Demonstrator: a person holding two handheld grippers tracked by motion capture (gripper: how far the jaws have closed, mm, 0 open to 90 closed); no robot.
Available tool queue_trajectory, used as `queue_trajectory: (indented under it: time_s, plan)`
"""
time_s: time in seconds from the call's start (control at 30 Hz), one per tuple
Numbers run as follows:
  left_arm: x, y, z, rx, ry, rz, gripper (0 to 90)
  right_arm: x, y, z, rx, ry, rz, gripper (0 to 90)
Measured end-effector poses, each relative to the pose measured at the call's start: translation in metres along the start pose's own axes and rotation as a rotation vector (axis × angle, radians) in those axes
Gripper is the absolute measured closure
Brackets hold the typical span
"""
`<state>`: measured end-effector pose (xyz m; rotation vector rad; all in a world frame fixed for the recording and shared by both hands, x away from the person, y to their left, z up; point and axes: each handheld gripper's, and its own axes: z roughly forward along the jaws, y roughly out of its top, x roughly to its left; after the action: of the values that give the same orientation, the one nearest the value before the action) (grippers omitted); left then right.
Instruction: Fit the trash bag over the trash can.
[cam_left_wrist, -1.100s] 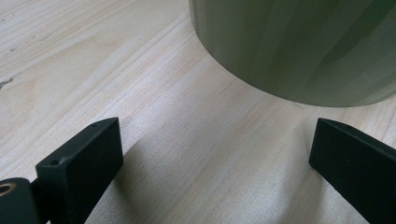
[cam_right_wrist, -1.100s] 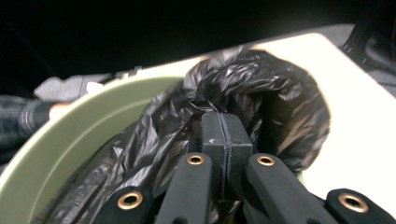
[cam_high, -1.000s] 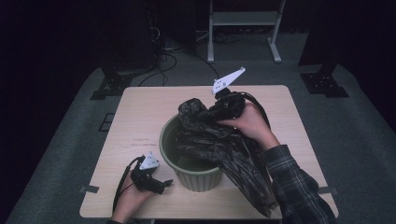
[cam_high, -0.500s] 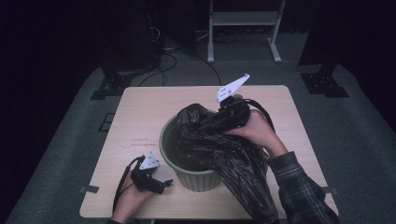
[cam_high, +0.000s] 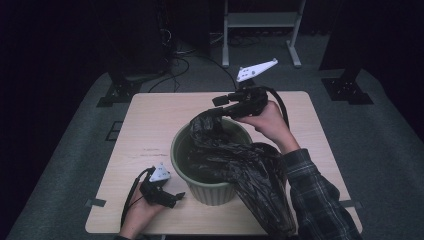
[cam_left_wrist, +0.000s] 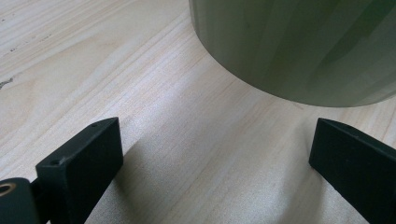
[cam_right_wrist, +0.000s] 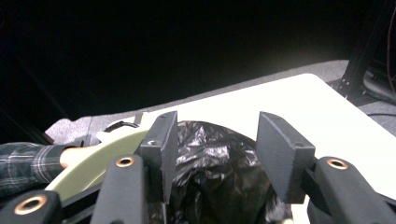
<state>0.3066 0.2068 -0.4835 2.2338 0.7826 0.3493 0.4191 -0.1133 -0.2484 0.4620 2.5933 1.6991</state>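
Plainly, left to right across the table (cam_high: 150, 125), with the green bin as landmark:

Left gripper (cam_high: 162, 192): it is resting on the table just left of the green bin (cam_high: 210, 192), near its base; its jaws are standing wide apart around bare wood, gripping nothing.

Green bin: it is standing upright at the table's middle; it looks like a stiff, fairly light plastic pail that should stay put under a gentle pull.

Black bag (cam_high: 250, 170): it is lying partly inside the green bin and spilling over the bin's right rim toward the table's near edge. It looks thin, soft, crinkly and slippery, so it is likely to tear if yanked; pinching a gathered fold at its edge seems best.

Right gripper (cam_high: 222, 102): it is hovering over the bin's far rim; its jaws are lifting a bunch of the bag there, though with a gap showing between them.

Writing: no brand, label or lettering is readable anywhere.
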Motion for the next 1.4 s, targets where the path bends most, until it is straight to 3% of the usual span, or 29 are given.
queue_trajectory:
  time_s: [0.17,0.23,0.3,0.47,0.53,0.63,0.73,0.83,0.97,1.07,1.13,1.4]
  plan:
    - [0.000,0.000,0.000,0.000,0.000,0.000,1.5,-0.003,-0.001,0.019,0.058,0.008,0.007,57.4]
    - [0.000,0.000,0.000,0.000,0.000,0.000,1.5,-0.004,-0.005,0.028,0.119,0.017,0.003,71.9]
    - [0.000,0.000,0.000,-0.001,0.000,-0.001,1.5,0.000,-0.010,0.037,0.203,0.015,-0.043,84.5]
    - [0.000,0.000,0.000,-0.001,0.000,-0.001,1.5,0.011,-0.018,0.047,0.317,0.041,-0.078,85.4]
    - [0.000,0.000,0.000,-0.001,0.000,-0.001,1.5,0.014,-0.020,0.049,0.346,0.054,-0.085,75.2]
    - [0.000,0.000,0.000,-0.001,0.000,-0.001,1.5,0.014,-0.020,0.041,0.295,0.061,-0.055,62.8]
    - [0.000,0.000,0.000,-0.001,0.000,-0.001,1.5,0.015,-0.018,0.018,0.213,0.055,-0.040,59.9]
    - [0.000,0.000,0.000,-0.001,0.000,-0.001,1.5,0.017,-0.020,-0.006,0.170,0.053,-0.035,56.8]
    - [0.000,0.000,0.000,-0.001,0.000,-0.001,1.5,0.026,-0.032,-0.035,0.131,0.038,-0.023,53.6]
    - [0.000,0.000,0.000,-0.001,0.000,-0.001,1.5,0.030,-0.038,-0.045,0.117,0.028,-0.023,53.1]
    - [0.000,0.000,0.000,-0.001,0.000,-0.001,1.5,0.034,-0.050,-0.063,0.094,-0.011,-0.027,51.3]
    - [0.000,0.000,0.000,-0.001,0.000,-0.001,1.5,0.029,-0.086,-0.096,0.053,-0.060,0.023,50.7]
